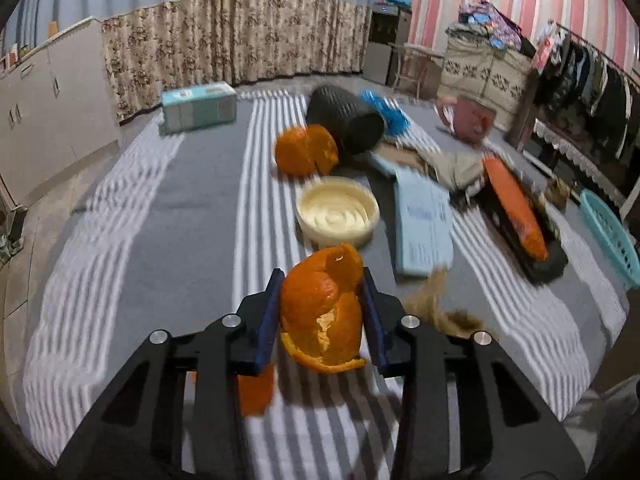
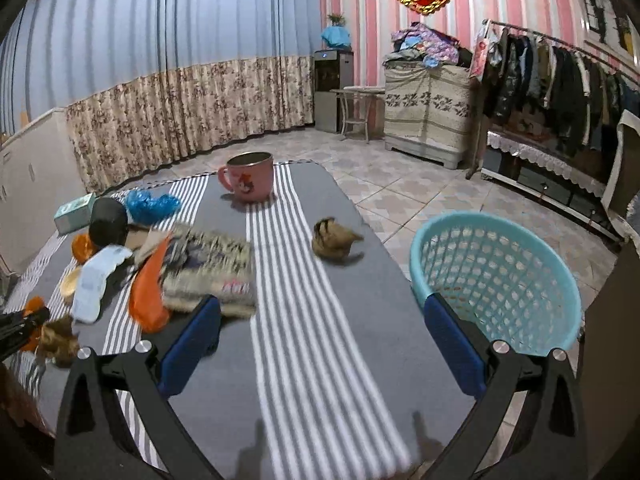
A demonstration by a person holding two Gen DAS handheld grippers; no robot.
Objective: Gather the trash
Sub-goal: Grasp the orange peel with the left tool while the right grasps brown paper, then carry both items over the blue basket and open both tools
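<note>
Clamped between the blue pads of the left gripper [image 1: 322, 300]: a curled orange tangerine peel [image 1: 324, 308], long axis upright, ragged tip pointing up, held above the grey-and-white striped tablecloth [image 1: 180, 240] just in front of a cream round plastic bowl [image 1: 338, 212]. Spread wide and gripping nothing, the right gripper [image 2: 320, 344], beside the turquoise perforated plastic basket [image 2: 496, 276] at the table's right edge.

Dim, bluish indoor light with horizontal banding across both views. Fisheye bending curves the curtain [image 2: 160, 100] and darkens the corners. Motion blur smears the clutter left of the pink mug [image 2: 250, 178]; soft shadows lie near the bottom edge.
</note>
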